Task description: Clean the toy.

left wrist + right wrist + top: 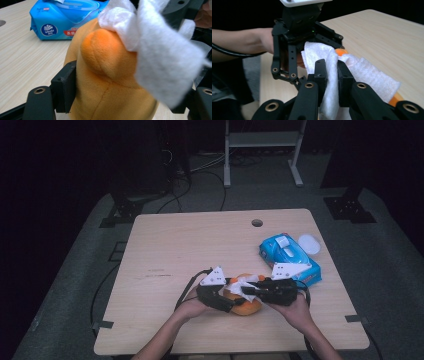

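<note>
Plush (245,306) near the table's (165,245) front edge, clamped by the left gripper (125,100); right gripper (332,75) pinches one wipe (367,75); high view adds one blue pack (290,257) by the right edge.

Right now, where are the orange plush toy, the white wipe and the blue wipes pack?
orange plush toy (105,57), left gripper view, on its rounded bulge.
white wipe (372,75), right gripper view, on the loose flap.
blue wipes pack (287,255), high view, on its top.
</note>
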A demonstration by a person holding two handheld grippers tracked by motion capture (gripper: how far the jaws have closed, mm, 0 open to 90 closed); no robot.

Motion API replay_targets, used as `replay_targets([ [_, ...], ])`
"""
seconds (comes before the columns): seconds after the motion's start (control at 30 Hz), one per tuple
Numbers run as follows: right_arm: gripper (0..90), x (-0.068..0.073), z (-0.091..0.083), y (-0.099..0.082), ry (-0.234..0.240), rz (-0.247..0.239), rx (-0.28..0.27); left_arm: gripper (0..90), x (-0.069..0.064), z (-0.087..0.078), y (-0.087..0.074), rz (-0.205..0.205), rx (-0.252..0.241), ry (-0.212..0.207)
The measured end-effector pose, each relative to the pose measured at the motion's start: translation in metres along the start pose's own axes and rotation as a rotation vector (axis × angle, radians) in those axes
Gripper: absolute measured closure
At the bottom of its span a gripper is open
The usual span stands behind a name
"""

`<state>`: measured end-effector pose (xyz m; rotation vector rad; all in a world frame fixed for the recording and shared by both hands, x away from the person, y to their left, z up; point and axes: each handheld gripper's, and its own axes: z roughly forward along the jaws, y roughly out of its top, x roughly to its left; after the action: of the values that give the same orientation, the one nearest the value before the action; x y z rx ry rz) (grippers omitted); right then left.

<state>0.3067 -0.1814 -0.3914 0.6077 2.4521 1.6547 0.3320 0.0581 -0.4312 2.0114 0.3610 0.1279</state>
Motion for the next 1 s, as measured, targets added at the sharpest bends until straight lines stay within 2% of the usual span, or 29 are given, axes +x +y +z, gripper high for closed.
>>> replay_targets([
  [0.2,80.6,-0.008,-0.007,-0.002,-0.055,0.002,-0.009,28.1,0.003,-0.001,-0.001,-0.012,-0.007,0.001],
  [0.3,80.6,-0.014,-0.018,-0.009,-0.109,0.016,-0.009,28.1,0.005,-0.003,-0.002,-0.018,-0.007,-0.002],
  [0.4,80.6,-0.017,-0.027,-0.018,-0.142,0.035,-0.002,28.1,0.008,-0.003,-0.003,-0.039,-0.014,-0.004],
  [0.53,80.6,-0.013,-0.031,-0.027,-0.151,0.037,-0.006,28.4,0.008,-0.001,-0.002,-0.057,-0.021,0.006],
  [0.67,80.7,-0.005,-0.024,-0.023,-0.125,0.015,-0.007,28.7,0.008,0.000,-0.001,-0.085,-0.024,0.024],
  [0.77,80.7,0.001,-0.014,-0.016,-0.103,-0.012,-0.001,28.8,0.006,0.002,0.000,-0.085,-0.020,0.033],
  [0.87,80.7,0.006,-0.005,-0.009,-0.084,-0.037,0.006,28.6,0.000,0.004,0.001,-0.054,-0.016,0.034],
  [1.0,80.9,0.006,-0.001,0.000,-0.100,-0.064,0.013,28.9,0.002,0.002,-0.001,-0.055,-0.019,0.030],
])
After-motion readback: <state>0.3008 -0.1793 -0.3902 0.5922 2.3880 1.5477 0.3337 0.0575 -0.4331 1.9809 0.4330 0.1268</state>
